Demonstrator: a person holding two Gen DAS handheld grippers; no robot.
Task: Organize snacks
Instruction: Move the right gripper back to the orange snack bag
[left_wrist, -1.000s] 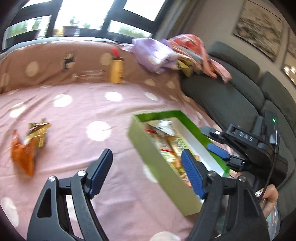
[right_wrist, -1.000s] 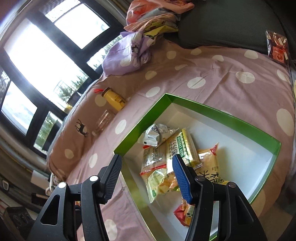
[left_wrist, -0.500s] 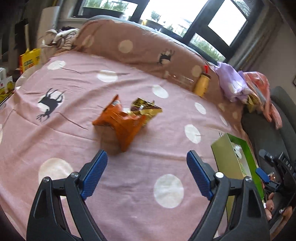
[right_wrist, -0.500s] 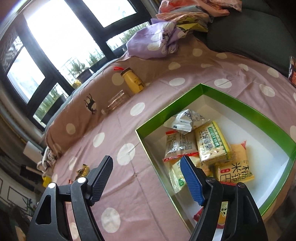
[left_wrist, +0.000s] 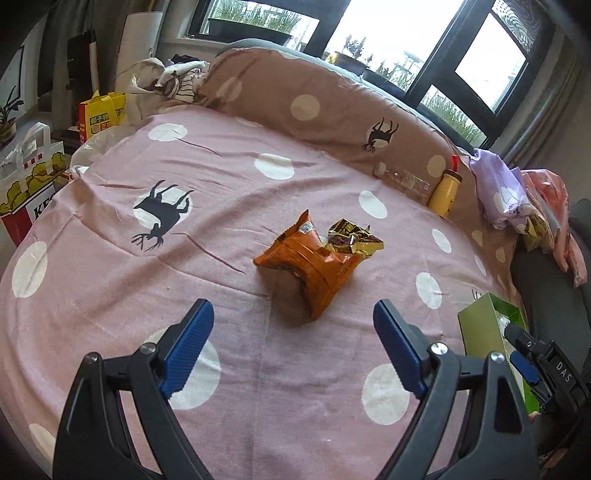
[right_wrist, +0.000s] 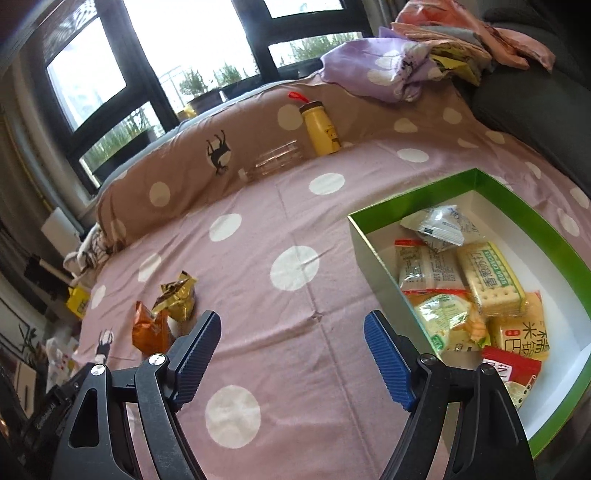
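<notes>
An orange snack bag (left_wrist: 312, 267) lies on the pink dotted cloth with a gold snack bag (left_wrist: 351, 238) touching its far side. My left gripper (left_wrist: 293, 350) is open and empty, just short of the orange bag. Both bags also show in the right wrist view, the orange one (right_wrist: 149, 328) and the gold one (right_wrist: 177, 295), at the left. A green box (right_wrist: 413, 192) with several snack packs (right_wrist: 480, 280) inside sits at the right. My right gripper (right_wrist: 291, 354) is open and empty over the cloth, left of the box.
A yellow bottle (left_wrist: 445, 190) and a clear empty bottle (left_wrist: 404, 179) lie against the brown bolster (left_wrist: 314, 99). Piled clothes (left_wrist: 517, 195) sit at the far right by a grey sofa. Shopping bags (left_wrist: 26, 173) stand beyond the left edge.
My left gripper swung left from the green box to face the orange and gold bags and came closer to them. My right gripper turned left, off the box and over the cloth.
</notes>
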